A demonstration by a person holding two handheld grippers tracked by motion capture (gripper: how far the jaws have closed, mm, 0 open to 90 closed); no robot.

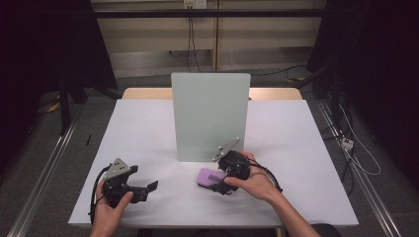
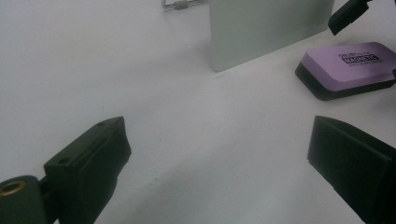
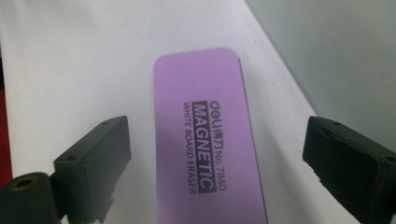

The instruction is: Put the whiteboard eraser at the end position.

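A purple whiteboard eraser (image 1: 206, 176) with a black base lies flat on the white table (image 1: 143, 128), just in front of an upright pale board (image 1: 210, 116). In the right gripper view the eraser (image 3: 210, 135) shows black print reading "MAGNETIC", and my right gripper (image 3: 217, 154) stands open with one jaw on each side of it, neither pad touching. A hand holds that gripper (image 1: 218, 184) over the eraser's near end. My left gripper (image 1: 148, 189) rests at the table's front left, open with nothing between its jaws (image 2: 217, 158). Farther right in the left gripper view lies the eraser (image 2: 348, 65).
The pale board (image 2: 261, 28) stands across the middle of the table, with a metal bracket (image 1: 226, 148) at its lower right corner. Floor rails and cables run beside the table on both sides.
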